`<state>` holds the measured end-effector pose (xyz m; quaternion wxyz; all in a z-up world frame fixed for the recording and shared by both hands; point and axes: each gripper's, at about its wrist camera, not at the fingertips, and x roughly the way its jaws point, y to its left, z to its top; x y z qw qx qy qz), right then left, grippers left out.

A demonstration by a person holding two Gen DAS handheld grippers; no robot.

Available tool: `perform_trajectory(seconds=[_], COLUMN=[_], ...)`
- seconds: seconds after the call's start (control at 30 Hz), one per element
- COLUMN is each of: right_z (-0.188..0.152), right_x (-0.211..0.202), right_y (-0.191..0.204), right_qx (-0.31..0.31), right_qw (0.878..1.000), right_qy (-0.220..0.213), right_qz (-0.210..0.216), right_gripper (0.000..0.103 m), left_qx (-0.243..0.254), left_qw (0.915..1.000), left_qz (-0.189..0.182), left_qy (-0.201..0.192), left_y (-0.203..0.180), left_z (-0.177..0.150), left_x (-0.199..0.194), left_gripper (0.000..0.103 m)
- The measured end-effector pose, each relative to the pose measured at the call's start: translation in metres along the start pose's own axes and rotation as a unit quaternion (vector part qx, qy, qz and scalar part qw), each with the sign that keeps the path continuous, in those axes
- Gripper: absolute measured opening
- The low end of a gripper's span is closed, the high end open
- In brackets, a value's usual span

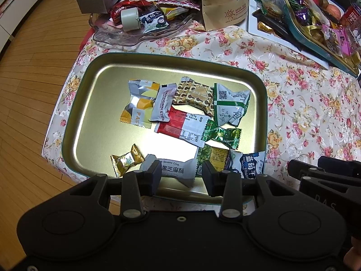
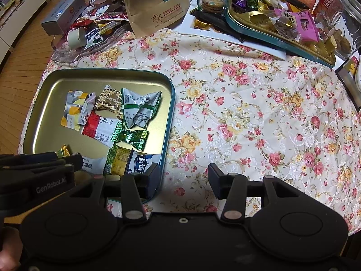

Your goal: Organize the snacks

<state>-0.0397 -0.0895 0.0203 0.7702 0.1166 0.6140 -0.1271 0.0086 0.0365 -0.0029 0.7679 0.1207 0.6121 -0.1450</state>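
Two claws, both mine, both spread wide and gripping nothing. My left gripper (image 1: 181,176) hovers over the near edge of the gold tray (image 1: 90,103), above the sesame crisp packet (image 1: 178,172). My right gripper (image 2: 181,180) hangs beside that tray over the floral cloth (image 2: 259,117). Ten wrapped snacks lie in the tray: one gold candy (image 1: 126,160), one green candy (image 1: 222,135), eight packets.

We are holding the left gripper (image 1: 181,176) and right gripper (image 2: 181,179) side by side, both pointing forward, fingers (image 1: 153,176) spread apart and gripping nothing.
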Motion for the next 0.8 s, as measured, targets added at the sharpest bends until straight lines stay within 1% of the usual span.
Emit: perform_trajectory(seconds=[0.8], right_z=[-0.0008], right_x=[-0.0038], right_y=[-0.004], right_qx=[0.0], right_qw=[1.0], right_qy=[-0.004], right_qz=[0.003], right_gripper=[0.05], left_qx=[0.001], left_qw=[1.0], left_qz=[0.006], left_qy=[0.002], left_y=[-0.0057], left_z=[0.0013], left_x=[0.0011], left_gripper=[0.049])
